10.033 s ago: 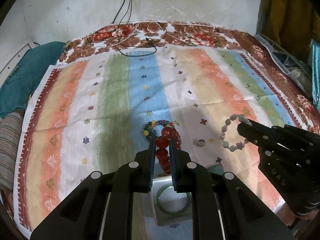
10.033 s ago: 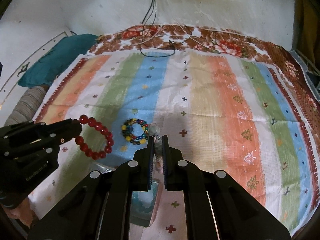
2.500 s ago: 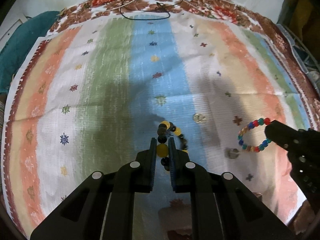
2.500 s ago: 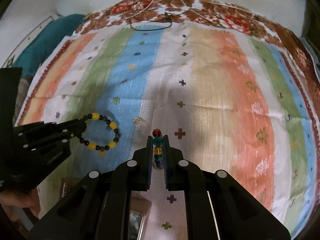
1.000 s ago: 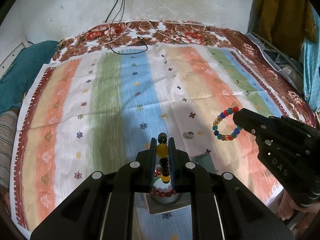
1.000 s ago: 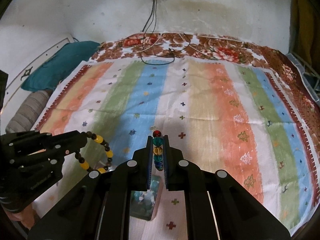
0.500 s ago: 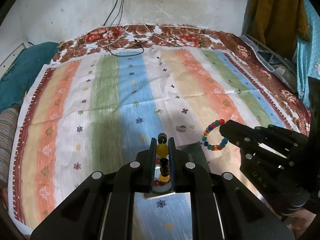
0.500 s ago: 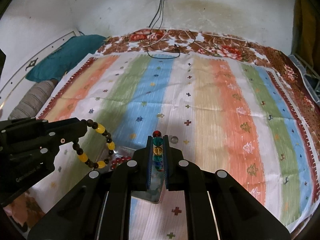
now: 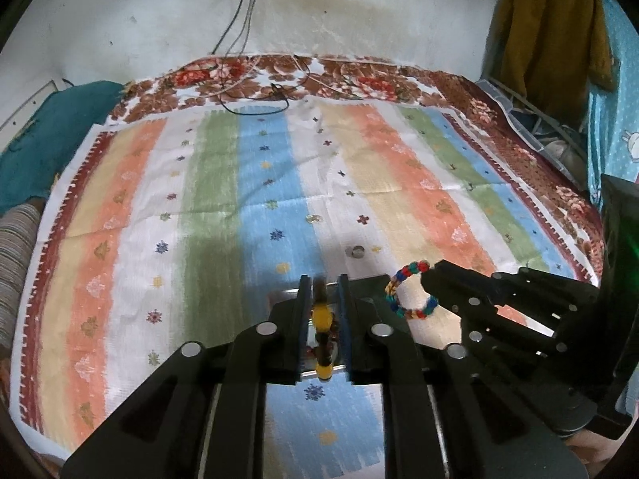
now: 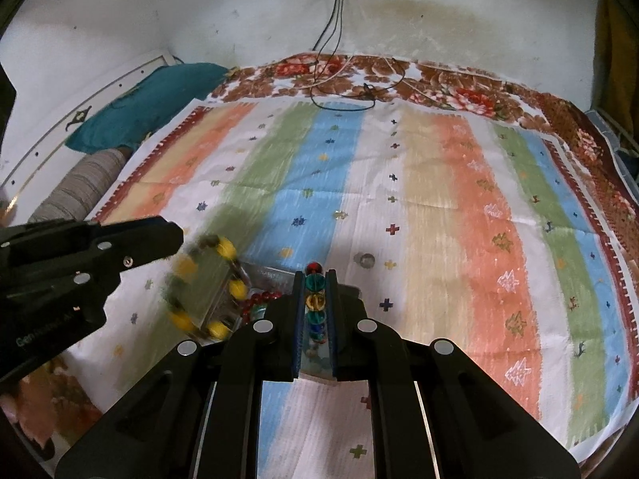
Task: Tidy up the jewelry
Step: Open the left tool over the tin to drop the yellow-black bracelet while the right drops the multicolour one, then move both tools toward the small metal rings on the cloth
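My left gripper [image 9: 323, 279] hangs over a small shiny box [image 10: 275, 275], and its jaws are opening. The yellow-and-black bead bracelet [image 9: 322, 315] sits loose between the pads with a gap on each side. In the right wrist view that bracelet [image 10: 225, 248] is blurred and dangles below the left gripper [image 10: 175, 235]. My right gripper [image 10: 314, 273] is just to the right, its jaws starting to part. The multicoloured bead bracelet [image 10: 313, 299] is still pinched between them and hangs from the tip [image 9: 413, 268]. A red bead bracelet [image 10: 259, 299] lies inside the box.
A striped cloth [image 9: 199, 207] covers a floral blanket [image 9: 359, 80]. On the cloth beyond the box lie a silver ring [image 9: 357, 251] and a small clear piece [image 9: 313, 218]. Black and white cables [image 9: 255, 97] trail from the wall. A teal pillow [image 10: 143, 99] lies at the left.
Both grippers drew back over the box with their bracelets. The left jaws have parted, and the yellow-and-black bracelet now hangs loose and blurred.
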`<state>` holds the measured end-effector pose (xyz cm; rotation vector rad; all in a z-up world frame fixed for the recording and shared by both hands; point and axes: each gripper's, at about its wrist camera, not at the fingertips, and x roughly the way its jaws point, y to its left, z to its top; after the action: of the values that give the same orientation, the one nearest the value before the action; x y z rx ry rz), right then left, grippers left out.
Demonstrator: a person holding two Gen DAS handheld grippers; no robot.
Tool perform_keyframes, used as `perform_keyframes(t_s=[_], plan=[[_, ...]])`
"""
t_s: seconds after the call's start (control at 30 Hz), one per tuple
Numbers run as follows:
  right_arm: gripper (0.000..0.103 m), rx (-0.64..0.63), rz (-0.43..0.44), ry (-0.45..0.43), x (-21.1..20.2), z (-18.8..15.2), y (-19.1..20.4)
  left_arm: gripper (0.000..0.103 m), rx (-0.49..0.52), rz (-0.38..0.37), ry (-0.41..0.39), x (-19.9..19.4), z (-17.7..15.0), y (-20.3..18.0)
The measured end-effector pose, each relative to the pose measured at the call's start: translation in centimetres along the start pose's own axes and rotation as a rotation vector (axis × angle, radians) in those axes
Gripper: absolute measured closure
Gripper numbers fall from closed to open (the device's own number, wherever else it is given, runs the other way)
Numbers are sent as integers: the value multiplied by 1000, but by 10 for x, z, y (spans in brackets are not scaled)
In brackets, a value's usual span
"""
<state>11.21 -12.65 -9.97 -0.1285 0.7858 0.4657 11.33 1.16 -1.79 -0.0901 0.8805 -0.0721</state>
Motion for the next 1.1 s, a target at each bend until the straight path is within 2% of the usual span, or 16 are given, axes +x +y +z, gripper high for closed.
perform_keyframes(t_s=[0.07, 0.1, 0.23, 0.47, 0.63, 0.7, 1.1], plan=[[64, 6, -2, -7, -1, 1, -2, 74, -5, 10, 3, 1, 0, 1], [62, 12, -4, -13, -2, 1, -3, 73, -8, 18, 6, 3, 1, 2], [61, 31, -20, -8, -1, 2, -10, 66, -21, 35, 16, 7, 3, 8], [50, 80, -27, 6, 5, 5, -26, 54, -30, 43, 33, 15, 6, 15], [44, 87, -19, 24, 11, 8, -30, 50, -53, 38, 44, 24, 11, 22], [41, 89, -20, 28, 14, 10, -32, 44, -54, 43, 36, 28, 15, 23], [31, 68, -38, 88, 44, 23, -34, 37, -61, 47, 104, 74, 34, 26]])
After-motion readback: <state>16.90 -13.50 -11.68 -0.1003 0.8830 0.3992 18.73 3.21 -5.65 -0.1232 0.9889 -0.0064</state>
